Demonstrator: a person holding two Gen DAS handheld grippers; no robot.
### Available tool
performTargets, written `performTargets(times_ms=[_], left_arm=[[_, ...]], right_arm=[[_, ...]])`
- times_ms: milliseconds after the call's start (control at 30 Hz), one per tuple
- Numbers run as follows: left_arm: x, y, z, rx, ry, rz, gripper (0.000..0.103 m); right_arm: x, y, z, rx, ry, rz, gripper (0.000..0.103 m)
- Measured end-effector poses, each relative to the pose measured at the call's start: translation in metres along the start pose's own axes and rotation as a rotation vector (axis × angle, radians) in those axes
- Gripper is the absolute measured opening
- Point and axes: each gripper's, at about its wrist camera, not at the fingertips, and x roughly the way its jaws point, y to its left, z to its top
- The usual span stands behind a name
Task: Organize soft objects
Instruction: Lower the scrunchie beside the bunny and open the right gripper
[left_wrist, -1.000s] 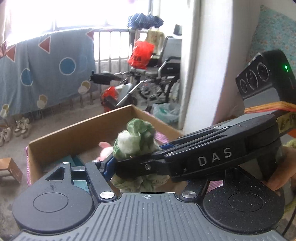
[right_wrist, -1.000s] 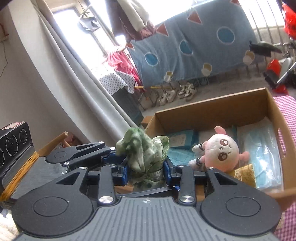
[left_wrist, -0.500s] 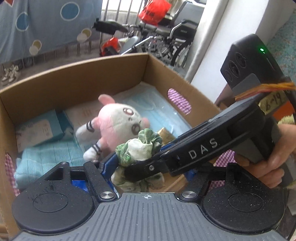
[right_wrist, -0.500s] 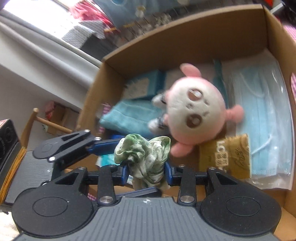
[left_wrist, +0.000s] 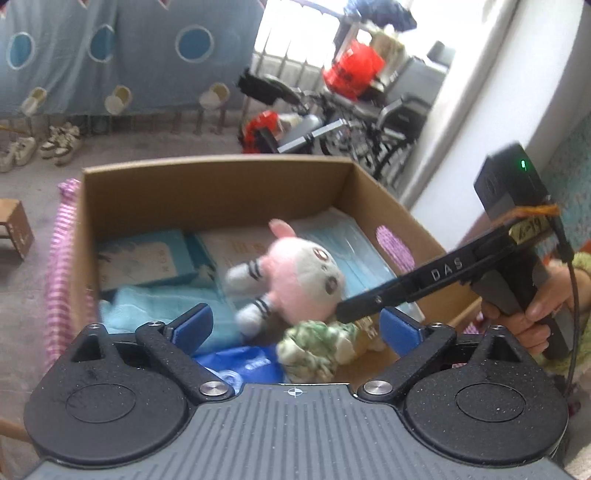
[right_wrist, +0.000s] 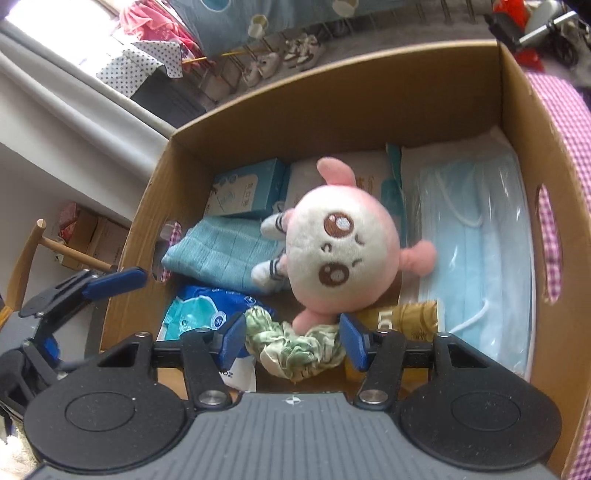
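Crumpled green-and-white fabric scrunchie (right_wrist: 295, 347), lying slack on the floor of the open cardboard box (right_wrist: 369, 92) close to the near wall, bunched in irregular folds, just beside the foot of the pink-and-white plush toy (right_wrist: 340, 251). Plush on its back mid-box, face up, ears toward the far wall. Folded teal cloth (right_wrist: 225, 254) flat by the left wall; bagged blue face masks (right_wrist: 476, 251) along the right wall.

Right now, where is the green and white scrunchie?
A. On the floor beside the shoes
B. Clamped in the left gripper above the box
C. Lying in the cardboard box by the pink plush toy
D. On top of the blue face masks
C: the green and white scrunchie lies in the cardboard box against the pink plush toy, unpinched between the right gripper's parted pads.
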Motion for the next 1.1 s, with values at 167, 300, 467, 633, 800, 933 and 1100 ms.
performTargets(times_ms=[167, 300, 467, 633, 800, 933, 1100], left_arm=[[-0.027, 0.018, -0.001, -0.056, -0.092, 0.061, 0.1], [-0.032, 0.029, 0.0, -0.08, -0.117, 0.062, 0.1], [-0.03, 0.036, -0.002, -0.097, -0.126, 0.048, 0.1], [-0.03, 0.038, -0.008, -0.106, -0.129, 0.039, 0.1], [-0.04, 0.038, -0.011, -0.114, -0.149, 0.035, 0.102], [-0.048, 0.033, -0.013, -0.114, -0.159, 0.034, 0.102], [-0.06, 0.018, -0.018, -0.089, -0.171, 0.025, 0.102]], right_arm=[[0.017, 0.008, 0.007, -0.023, 0.05, -0.015, 0.049], [0.04, 0.011, 0.012, -0.027, 0.122, -0.042, 0.049], [0.062, 0.015, 0.014, -0.042, 0.196, -0.088, 0.049], [0.069, 0.013, 0.019, -0.009, 0.231, -0.125, 0.05], [0.04, 0.02, 0.017, -0.01, 0.157, -0.13, 0.058], [-0.002, 0.029, 0.007, -0.019, 0.045, -0.102, 0.06], [-0.068, 0.032, -0.024, 0.004, -0.139, -0.023, 0.06]])
